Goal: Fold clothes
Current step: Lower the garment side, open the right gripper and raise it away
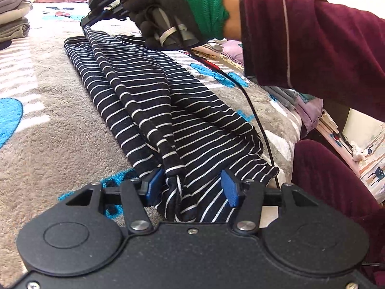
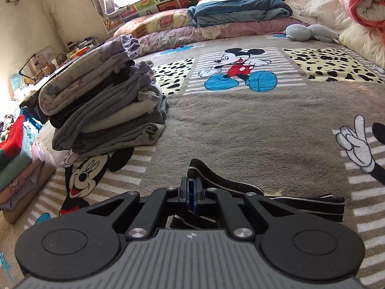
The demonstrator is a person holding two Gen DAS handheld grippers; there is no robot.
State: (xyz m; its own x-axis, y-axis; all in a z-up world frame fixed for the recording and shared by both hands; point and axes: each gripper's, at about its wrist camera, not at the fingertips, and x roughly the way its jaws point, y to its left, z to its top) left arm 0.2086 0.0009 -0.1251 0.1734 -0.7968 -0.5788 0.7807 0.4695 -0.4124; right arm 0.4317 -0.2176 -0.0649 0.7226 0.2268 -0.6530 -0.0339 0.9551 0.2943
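A dark navy garment with thin white stripes [image 1: 144, 84] lies lengthwise on the bed, folded into a long narrow band. Its near end is bunched between the blue pads of my left gripper [image 1: 192, 186], whose jaws stand half apart and press on the wad. A rolled edge of the garment runs taut up to my right gripper [image 1: 87, 22], held by a gloved hand [image 1: 168, 14] at the far end. In the right wrist view the right gripper [image 2: 191, 192] is shut, with the striped fabric [image 2: 216, 180] pinched and poking out past its pads.
A plush cartoon-mouse blanket [image 2: 240, 132] covers the bed. A tall stack of folded grey clothes [image 2: 105, 110] stands at the left. Pillows and quilts [image 2: 240, 7] line the far side. A maroon sleeve [image 1: 312, 43] and a black cable [image 1: 252, 106] cross the right.
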